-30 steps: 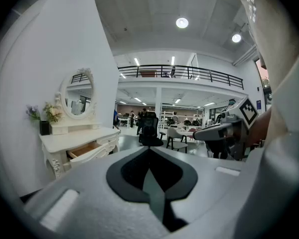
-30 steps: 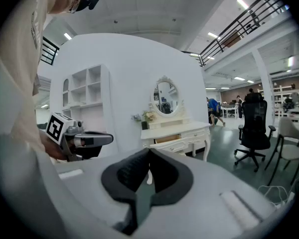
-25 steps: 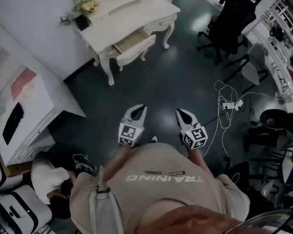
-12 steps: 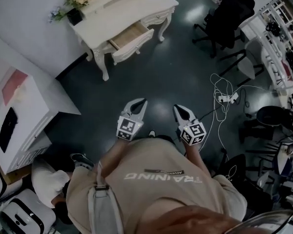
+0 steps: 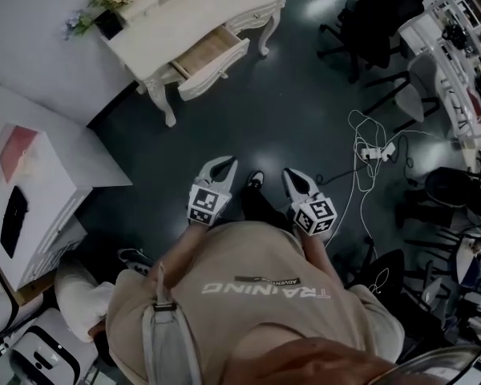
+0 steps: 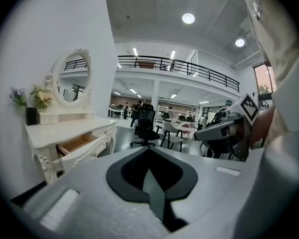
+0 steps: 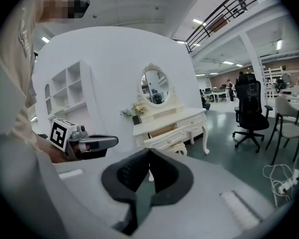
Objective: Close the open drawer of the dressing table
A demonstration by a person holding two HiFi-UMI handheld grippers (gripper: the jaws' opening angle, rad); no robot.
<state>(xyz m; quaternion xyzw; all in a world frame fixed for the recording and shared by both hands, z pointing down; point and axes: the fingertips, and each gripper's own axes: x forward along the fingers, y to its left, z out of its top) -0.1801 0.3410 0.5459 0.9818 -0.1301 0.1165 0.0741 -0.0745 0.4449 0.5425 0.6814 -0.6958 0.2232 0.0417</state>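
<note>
Since a second ago the dressing table (image 5: 184, 14) has slid toward the top left corner of your head view. Your two grippers hang before your chest as before, with the left gripper (image 5: 224, 161) and right gripper (image 5: 290, 172) side by side over the floor, well apart from the table. One drawer (image 5: 216, 61) stands open at the table's front edge. Its long front runs lower left to upper right, and it is pulled out toward the lower right.

In your left gripper view the jaws are clenched tip to tip on nothing, and the drawer shows far left.

In your right gripper view the jaws are likewise pressed together and empty, with the open drawer ahead above the tips.
</note>
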